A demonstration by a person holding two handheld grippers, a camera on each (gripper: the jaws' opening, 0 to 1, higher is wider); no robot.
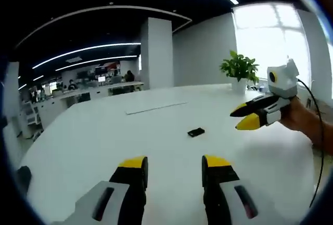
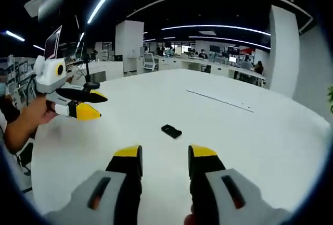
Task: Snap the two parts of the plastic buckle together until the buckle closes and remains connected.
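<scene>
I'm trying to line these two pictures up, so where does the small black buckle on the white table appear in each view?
Left gripper view: the black buckle lies on the white table, right of centre, beyond the left gripper.
Right gripper view: the same buckle lies near centre, just beyond the right gripper.
Shared landmark: the thin pale strip lying on the table beyond the buckle.

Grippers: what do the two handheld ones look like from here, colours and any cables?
Both match: the left gripper and right gripper have grey bodies with dark slots, black jaws and yellow tips. Seen from the left gripper view, the right one trails a thin black cable. Each is held in a bare hand; no sleeve shows.
</scene>
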